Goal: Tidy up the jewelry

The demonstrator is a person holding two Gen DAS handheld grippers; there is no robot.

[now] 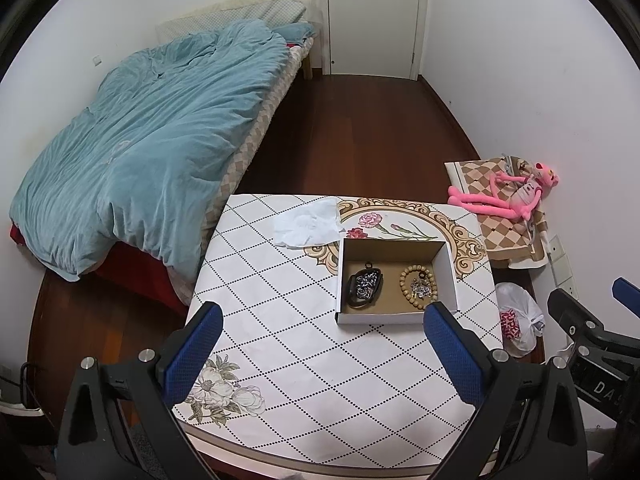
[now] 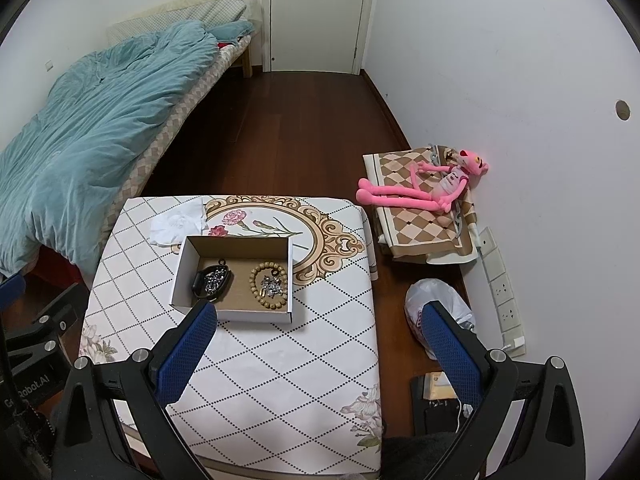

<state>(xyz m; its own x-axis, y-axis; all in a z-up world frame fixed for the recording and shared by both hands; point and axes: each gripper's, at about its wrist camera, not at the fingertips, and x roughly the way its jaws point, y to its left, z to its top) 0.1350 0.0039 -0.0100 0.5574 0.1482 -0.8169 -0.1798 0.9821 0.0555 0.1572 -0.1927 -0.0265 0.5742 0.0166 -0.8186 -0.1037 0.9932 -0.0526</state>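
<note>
Grippers both hang with fingers spread and empty: the left gripper (image 1: 324, 354) has the box (image 1: 396, 318) just above and right of centre, while the right gripper (image 2: 318, 356) sees it upper left. Inside lie a black chain-filled pouch (image 1: 365, 287), long axis running up-frame, and a round bead bracelet (image 1: 418, 286); I judge the left nearer.

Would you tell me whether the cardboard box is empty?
Not empty: the cardboard box holds a bead bracelet and a dark bracelet.

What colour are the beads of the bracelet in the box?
Light tan, wood-like; the bead bracelet lies in the cardboard box, clearest in the right wrist view.
</note>
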